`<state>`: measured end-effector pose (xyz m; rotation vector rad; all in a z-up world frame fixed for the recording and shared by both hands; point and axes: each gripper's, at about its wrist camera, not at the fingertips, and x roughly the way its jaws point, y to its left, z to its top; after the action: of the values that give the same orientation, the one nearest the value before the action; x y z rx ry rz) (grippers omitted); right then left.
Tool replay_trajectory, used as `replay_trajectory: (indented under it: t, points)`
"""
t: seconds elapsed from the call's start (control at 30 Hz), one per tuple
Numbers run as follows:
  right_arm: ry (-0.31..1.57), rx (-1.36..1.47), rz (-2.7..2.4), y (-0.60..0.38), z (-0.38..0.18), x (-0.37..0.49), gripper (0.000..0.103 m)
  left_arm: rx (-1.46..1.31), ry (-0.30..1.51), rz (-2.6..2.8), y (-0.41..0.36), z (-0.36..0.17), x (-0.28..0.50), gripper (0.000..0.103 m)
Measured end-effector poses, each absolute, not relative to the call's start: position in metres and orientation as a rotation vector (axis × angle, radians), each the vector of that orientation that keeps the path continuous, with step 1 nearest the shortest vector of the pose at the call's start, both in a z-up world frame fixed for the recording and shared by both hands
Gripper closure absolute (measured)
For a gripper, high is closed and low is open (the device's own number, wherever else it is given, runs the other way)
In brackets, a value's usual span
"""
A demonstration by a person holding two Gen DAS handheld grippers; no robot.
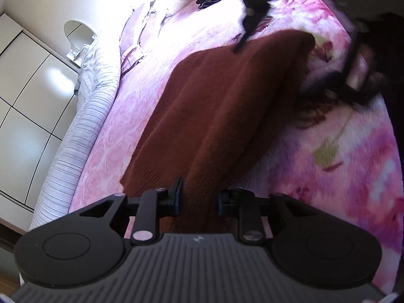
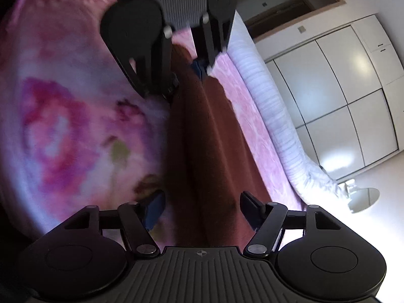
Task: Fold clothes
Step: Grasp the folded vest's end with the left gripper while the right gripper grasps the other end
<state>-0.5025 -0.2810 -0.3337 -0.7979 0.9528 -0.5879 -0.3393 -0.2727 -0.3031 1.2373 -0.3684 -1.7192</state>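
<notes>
Pink bedspread (image 1: pixel 328 126), brown sweater (image 1: pixel 227 101) between jaws

A pink floral blanket (image 1: pixel 341 156) covers the bed, a striped quilt (image 1: pixel 75 136) along its edge (bunched), near white wardrobe doors (image 2: pixel 341 96) and a round mirror (image 1: pixel 78 34).

No words, brand names or numbers can be read in either view. The only marks are a small pale emblem on the ribbed body of the left gripper (image 1: pixel 198 200), too blurred to make out, and a crosshair circle printed behind the right gripper (image 2: pixel 202 208).
</notes>
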Motion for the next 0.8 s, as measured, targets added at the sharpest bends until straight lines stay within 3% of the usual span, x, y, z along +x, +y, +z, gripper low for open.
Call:
replay_trajectory:
  t: [0.07, 0.1, 0.13, 0.2, 0.27, 0.33, 0.6, 0.8]
  points:
    - [1.002, -0.844, -0.628, -0.294, -0.336, -0.500, 0.036, 1.245, -0.394, -1.708, -0.271, -0.302, -0.339, 0.072]
    - [1.023, -0.852, -0.637, -0.300, -0.337, -0.500, 0.042, 1.249, -0.406, -1.702, -0.271, -0.302, -0.338, 0.062]
    - [1.035, -0.840, -0.635, -0.304, -0.337, -0.502, 0.053, 1.262, -0.440, -1.687, -0.269, -0.304, -0.339, 0.051]
    - [1.050, -0.815, -0.629, -0.307, -0.336, -0.505, 0.067, 1.337, -0.578, -1.621, -0.264, -0.319, -0.342, 0.045]
    - [1.045, -0.799, -0.625, -0.306, -0.334, -0.505, 0.071, 1.396, -0.631, -1.592, -0.264, -0.327, -0.344, 0.054]
    - [1.040, -0.790, -0.632, -0.303, -0.331, -0.502, 0.074, 1.445, -0.645, -1.580, -0.267, -0.332, -0.346, 0.078]
    - [0.995, -0.734, -0.656, -0.277, -0.290, -0.515, 0.075, 1.400, -0.617, -1.627, -0.235, -0.300, -0.350, 0.083]
    - [1.017, -0.710, -0.648, -0.251, -0.289, -0.524, 0.075, 1.408, -0.600, -1.657, -0.213, -0.297, -0.362, 0.083]
